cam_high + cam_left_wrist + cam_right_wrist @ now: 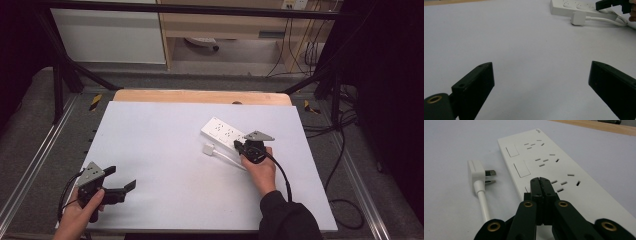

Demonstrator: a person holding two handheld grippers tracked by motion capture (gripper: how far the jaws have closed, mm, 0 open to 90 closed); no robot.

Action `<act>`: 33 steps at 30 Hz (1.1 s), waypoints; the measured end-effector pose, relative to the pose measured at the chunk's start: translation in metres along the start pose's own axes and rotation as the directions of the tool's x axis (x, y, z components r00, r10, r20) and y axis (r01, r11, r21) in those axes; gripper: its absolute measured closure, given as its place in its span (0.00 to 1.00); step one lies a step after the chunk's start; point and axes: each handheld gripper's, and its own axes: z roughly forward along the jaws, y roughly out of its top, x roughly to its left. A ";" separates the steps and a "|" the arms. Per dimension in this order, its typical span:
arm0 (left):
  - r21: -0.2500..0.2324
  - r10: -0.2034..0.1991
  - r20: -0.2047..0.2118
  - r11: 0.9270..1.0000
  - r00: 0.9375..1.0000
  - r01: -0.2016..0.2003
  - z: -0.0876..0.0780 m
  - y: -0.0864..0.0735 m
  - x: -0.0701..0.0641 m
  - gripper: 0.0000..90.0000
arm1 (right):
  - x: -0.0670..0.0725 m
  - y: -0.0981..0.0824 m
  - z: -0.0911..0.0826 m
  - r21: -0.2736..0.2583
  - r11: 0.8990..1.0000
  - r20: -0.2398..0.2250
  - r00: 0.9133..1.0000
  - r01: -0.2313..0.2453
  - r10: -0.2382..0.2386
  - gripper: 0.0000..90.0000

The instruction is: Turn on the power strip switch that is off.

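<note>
A white power strip (223,131) lies flat right of the table's middle, with several sockets and rocker switches on its top (564,170). Beside it rests a loose white plug (475,171) with bare prongs pointing at the strip, its cable (482,202) trailing toward me. My right gripper (540,180) is shut with nothing between the jaws, its tips at the strip's nearest switch; whether they touch it is unclear. My left gripper (540,66) stands open and empty over bare table at the near left (122,177). The left gripper view has the strip (564,6) and plug (578,18) far off.
A white sheet (165,165) covers the table, with a wooden edge (200,96) along the back. A black frame and loose cables (345,125) stand beyond the right side. Wide bare surface lies between the two grippers.
</note>
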 end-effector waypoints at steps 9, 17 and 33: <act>0.002 0.000 0.000 1.000 1.000 0.000 0.000 0.000 0.000 0.07 | -0.006 -0.001 -0.003 0.019 1.000 0.007 1.000 -0.014 0.014 1.00; -0.001 -0.002 0.000 1.000 1.000 0.002 0.001 0.000 0.000 0.07 | 0.000 0.000 0.000 0.010 1.000 -0.009 1.000 0.000 0.000 1.00; 0.001 0.004 0.000 1.000 1.000 -0.004 0.001 0.000 -0.001 0.07 | -0.003 0.006 -0.007 -0.030 0.999 -0.006 1.000 -0.019 0.019 0.99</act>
